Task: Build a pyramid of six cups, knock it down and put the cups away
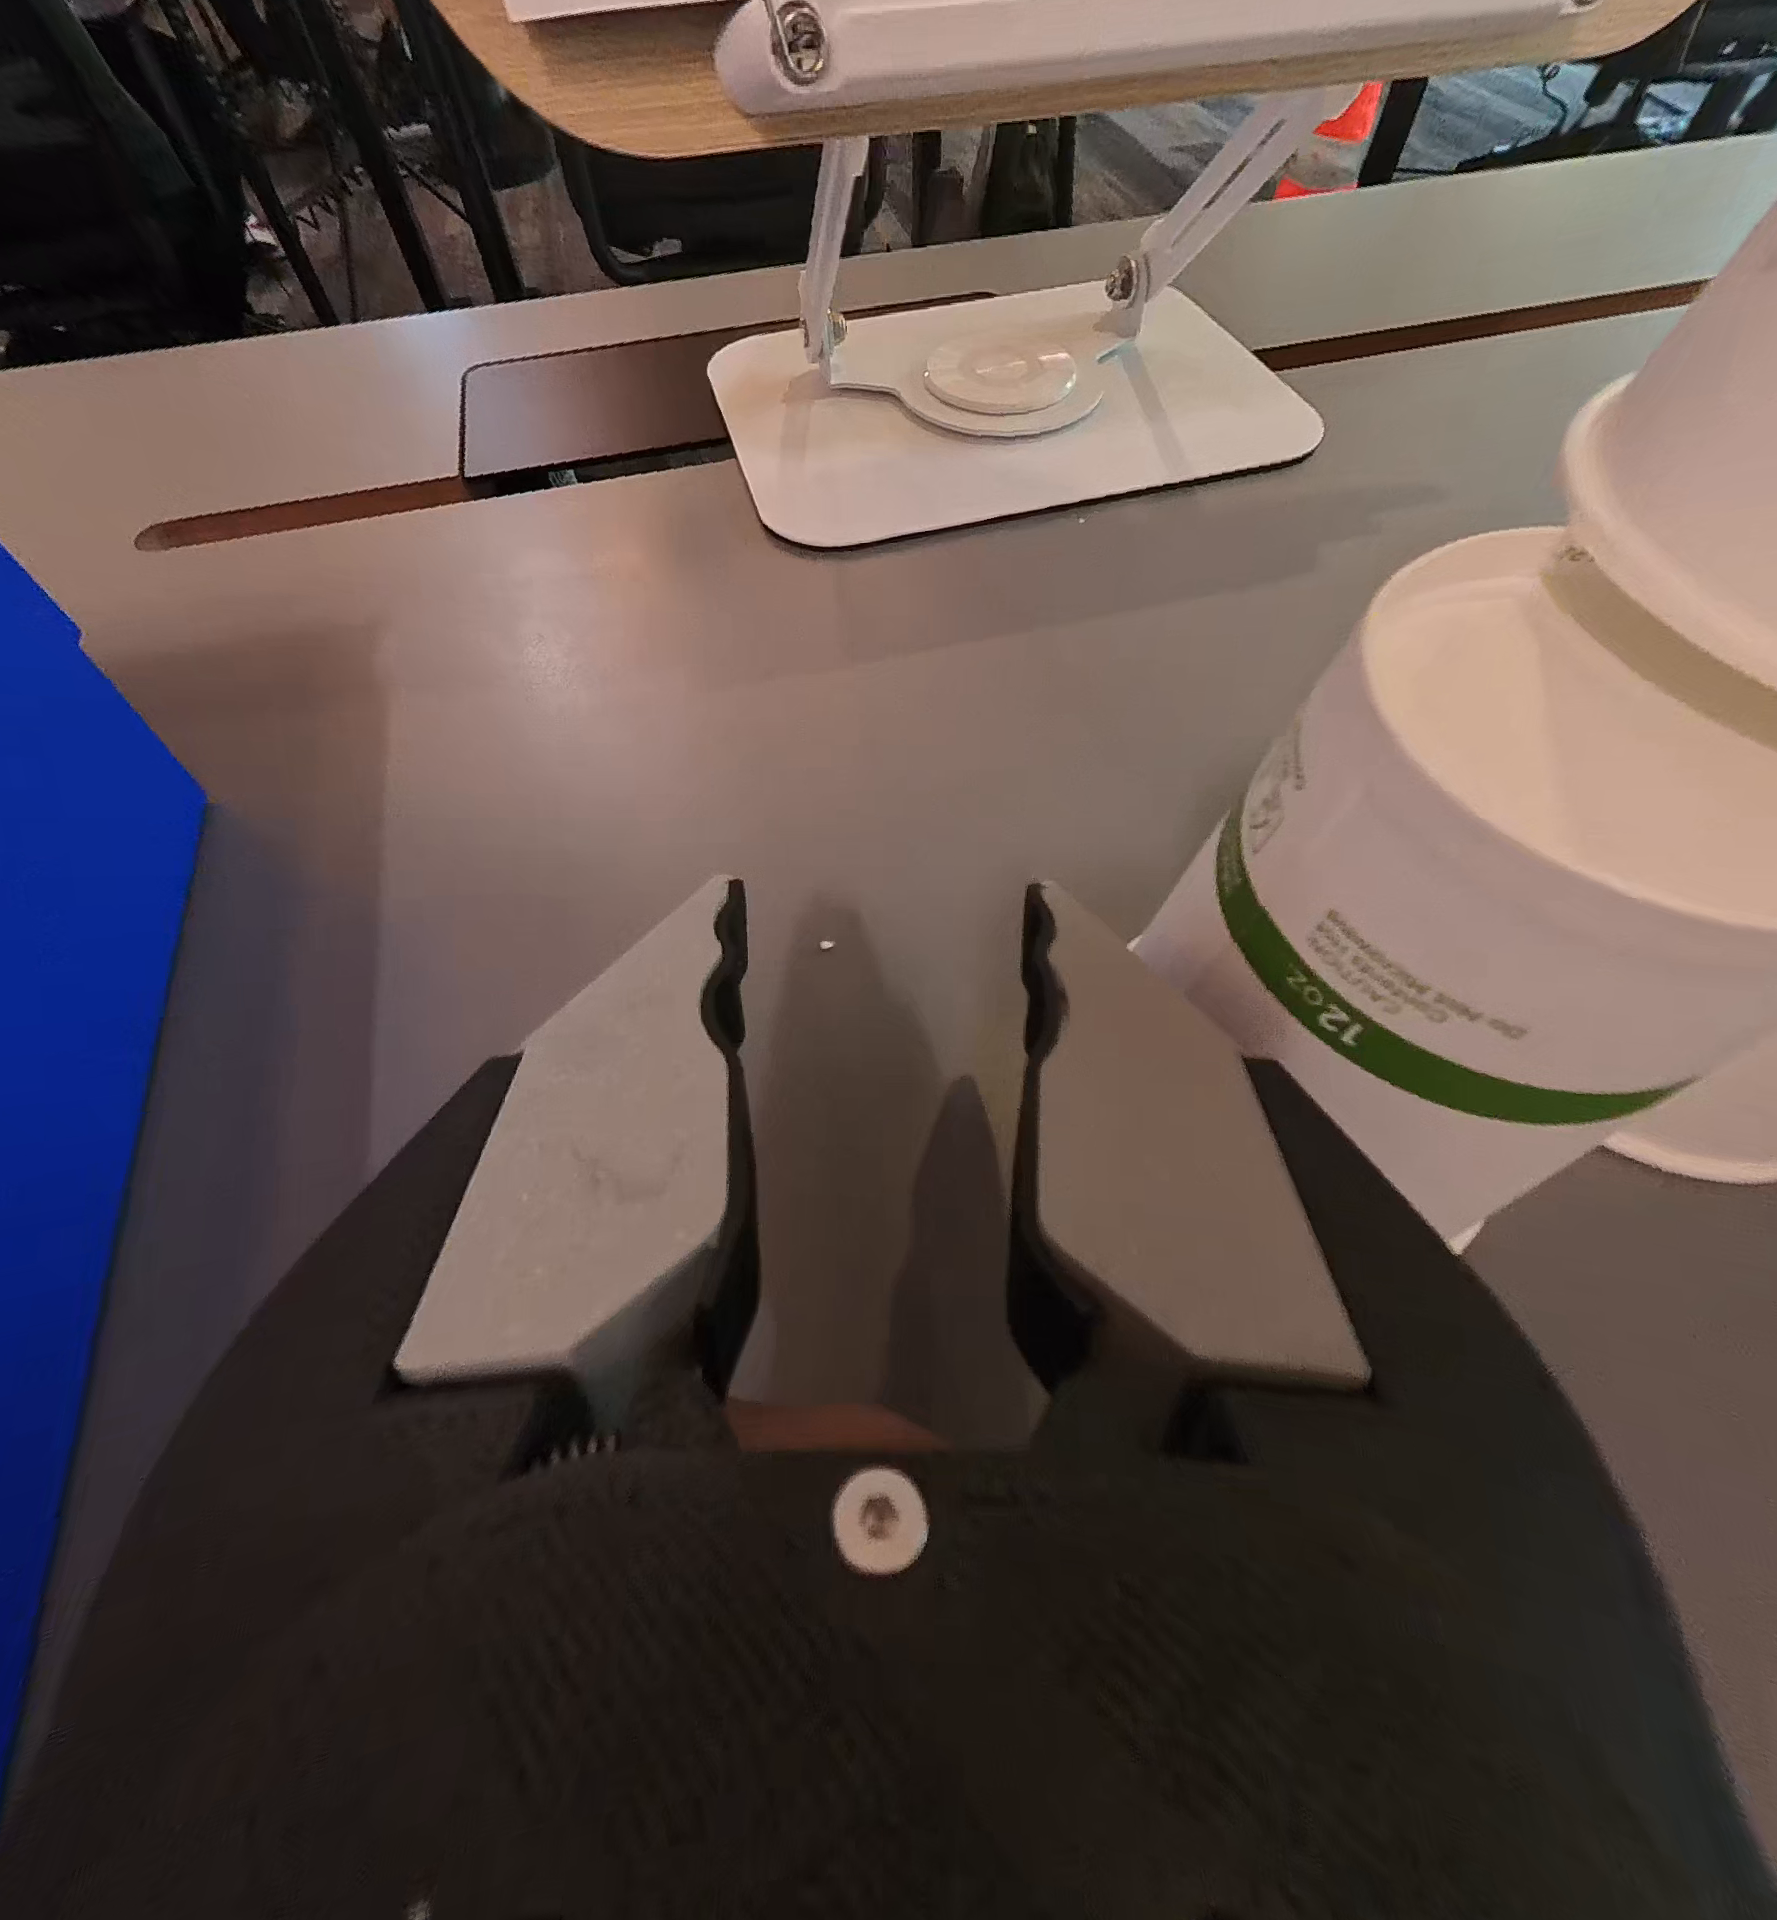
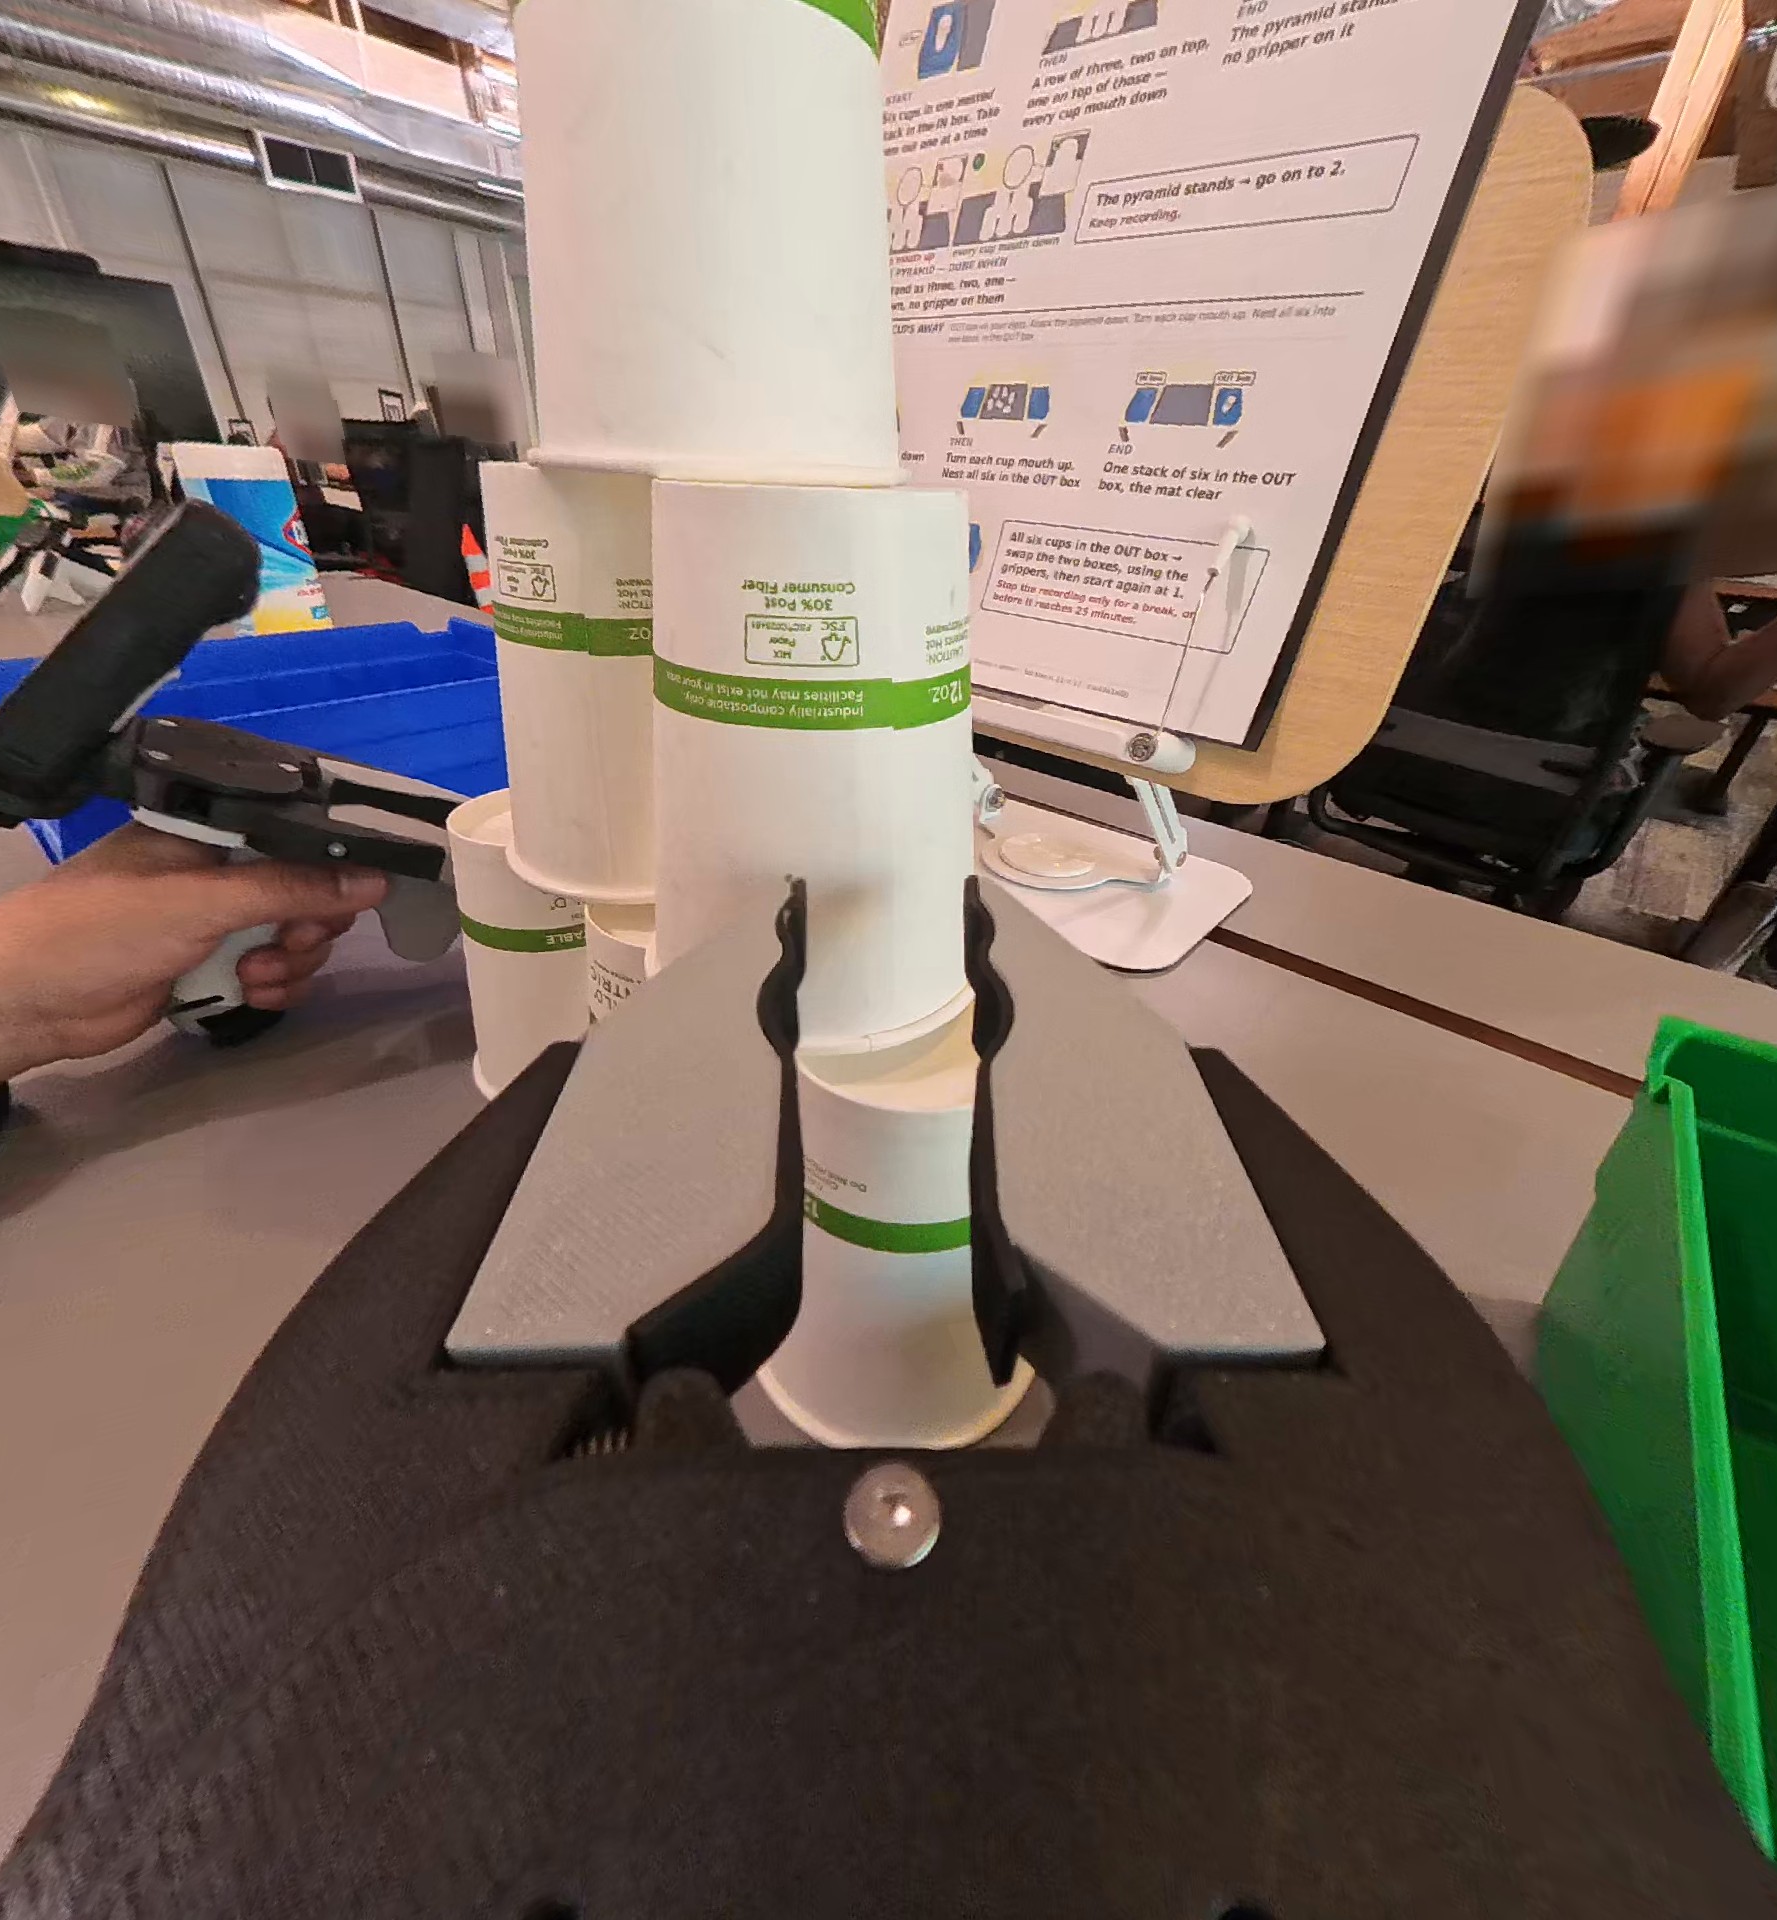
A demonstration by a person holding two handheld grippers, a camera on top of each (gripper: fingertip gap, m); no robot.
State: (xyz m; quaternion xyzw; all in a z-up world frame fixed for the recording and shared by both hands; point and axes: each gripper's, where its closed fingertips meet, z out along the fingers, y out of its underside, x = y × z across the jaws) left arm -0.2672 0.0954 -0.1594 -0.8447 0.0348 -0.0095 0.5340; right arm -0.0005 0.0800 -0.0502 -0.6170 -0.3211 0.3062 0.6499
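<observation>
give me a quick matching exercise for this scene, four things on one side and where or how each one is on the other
Things:
1. left gripper
2. right gripper
3. green plastic bin
4. blue plastic bin

Places or states:
A. right edge of the right wrist view
B. jaws open, nothing between them
C. behind the white paper cup pyramid, on the far left
D. jaws on either side of a bottom-row white paper cup

Pairs: 1-B, 2-D, 3-A, 4-C

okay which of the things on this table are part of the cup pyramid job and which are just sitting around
Job: stacked paper cups, blue bin, green bin, left gripper, right gripper around a bottom cup.
Lying about: instruction board on white stand, wipes canister.
</observation>
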